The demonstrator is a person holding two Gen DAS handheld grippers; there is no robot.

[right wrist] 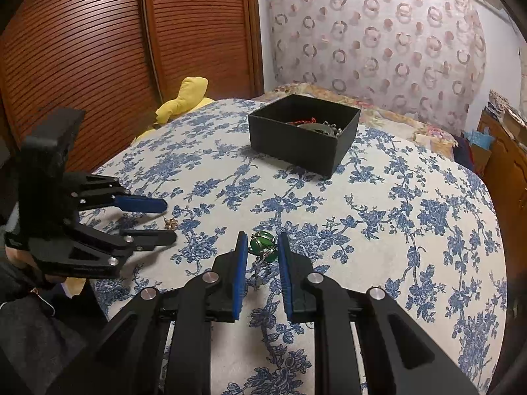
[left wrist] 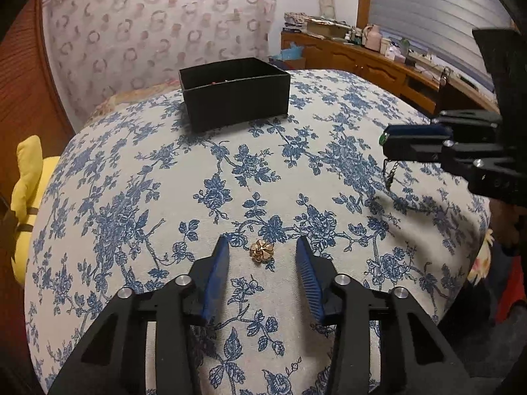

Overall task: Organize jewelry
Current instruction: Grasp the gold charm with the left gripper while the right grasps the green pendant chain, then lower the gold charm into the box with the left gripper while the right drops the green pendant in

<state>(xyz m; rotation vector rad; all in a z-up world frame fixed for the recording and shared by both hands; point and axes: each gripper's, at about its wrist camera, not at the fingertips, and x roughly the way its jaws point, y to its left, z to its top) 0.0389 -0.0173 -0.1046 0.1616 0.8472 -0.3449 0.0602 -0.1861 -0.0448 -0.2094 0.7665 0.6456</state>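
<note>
The left tool (left wrist: 262, 250) stood released, straddling a small gold flower brooch (left wrist: 261, 252) on the bed (left wrist: 131, 181), well short of the black box (left wrist: 235, 93). Light, hard and slippery-looking, it wanted pinching across its petals. The right tool (right wrist: 262, 247) clasped a green pendant (right wrist: 262, 245), chain dangling.

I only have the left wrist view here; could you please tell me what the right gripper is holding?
Observer: The right gripper is shut on a green pendant with its chain hanging below.
Operator: Thank you. Is there anything in the box already?
Observer: Yes, the box holds a red cord and some metal chain.
Operator: Is my left gripper down around the gold brooch yet?
Observer: The left gripper is open, with one of its fingers on each side of the brooch, which lies on the cloth.
</note>
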